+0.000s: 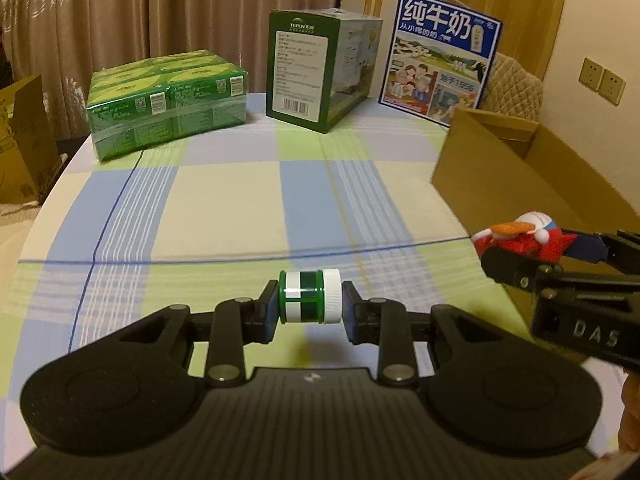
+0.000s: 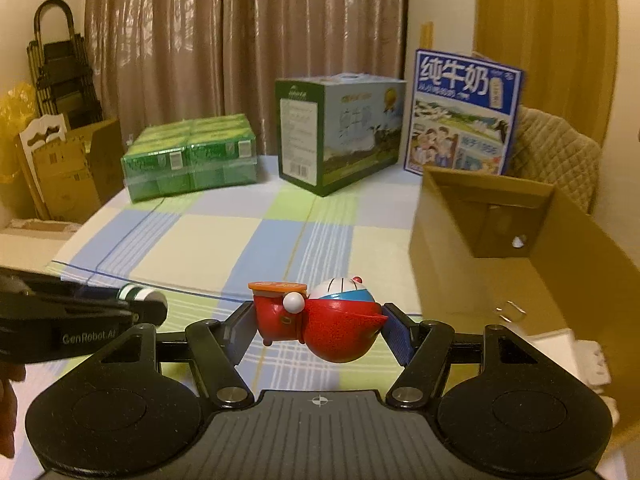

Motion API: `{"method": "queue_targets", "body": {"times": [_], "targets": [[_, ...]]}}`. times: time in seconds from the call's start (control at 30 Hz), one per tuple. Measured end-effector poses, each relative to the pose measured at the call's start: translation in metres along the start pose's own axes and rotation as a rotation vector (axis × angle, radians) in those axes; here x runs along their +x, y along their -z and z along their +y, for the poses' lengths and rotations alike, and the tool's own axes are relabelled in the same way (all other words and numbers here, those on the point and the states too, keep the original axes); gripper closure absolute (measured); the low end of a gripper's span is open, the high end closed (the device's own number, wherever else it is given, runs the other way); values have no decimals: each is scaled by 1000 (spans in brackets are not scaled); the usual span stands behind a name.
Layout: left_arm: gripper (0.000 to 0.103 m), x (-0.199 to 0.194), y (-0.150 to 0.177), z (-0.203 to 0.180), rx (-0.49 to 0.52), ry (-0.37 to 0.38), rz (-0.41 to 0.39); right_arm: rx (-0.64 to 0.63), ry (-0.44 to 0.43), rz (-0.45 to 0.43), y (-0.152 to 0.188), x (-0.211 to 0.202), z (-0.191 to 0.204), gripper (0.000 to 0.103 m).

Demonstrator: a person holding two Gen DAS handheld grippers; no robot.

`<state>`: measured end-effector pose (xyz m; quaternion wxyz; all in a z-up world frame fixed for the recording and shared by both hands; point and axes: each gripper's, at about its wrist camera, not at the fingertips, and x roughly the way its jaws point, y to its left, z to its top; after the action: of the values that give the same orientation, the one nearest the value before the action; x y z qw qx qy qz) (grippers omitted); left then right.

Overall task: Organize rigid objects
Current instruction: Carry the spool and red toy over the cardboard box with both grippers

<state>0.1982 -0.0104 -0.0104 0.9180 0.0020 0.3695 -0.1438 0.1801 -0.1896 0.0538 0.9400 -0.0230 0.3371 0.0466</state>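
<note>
left gripper (image 1: 309,307), low centre of the left view: jaws nearly closed, clamped end to end on a small green-and-white jar (image 1: 310,297), long axis lying across the frame, held clear above the table (image 1: 224,200). right gripper (image 2: 318,326), low centre of the right view: jaws part open, pinching a red and blue toy (image 2: 320,318), lying sideways between them. the open carton (image 2: 520,216) sits at right of both views, nearer the right gripper, probably the drop point. green packs (image 1: 168,108) and milk boxes (image 1: 320,68) stand at upper frame, well apart; nothing blocks the way.
</note>
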Motion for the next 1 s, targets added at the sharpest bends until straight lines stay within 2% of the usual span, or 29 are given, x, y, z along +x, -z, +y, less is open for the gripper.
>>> {"method": "queue_targets", "body": {"times": [0.47, 1.0], "targets": [[76, -65, 0, -47, 27, -1, -36, 16, 2, -51, -2, -82, -28, 39], [76, -76, -8, -94, 74, 48, -51, 34, 73, -93, -8, -120, -79, 39]]}}
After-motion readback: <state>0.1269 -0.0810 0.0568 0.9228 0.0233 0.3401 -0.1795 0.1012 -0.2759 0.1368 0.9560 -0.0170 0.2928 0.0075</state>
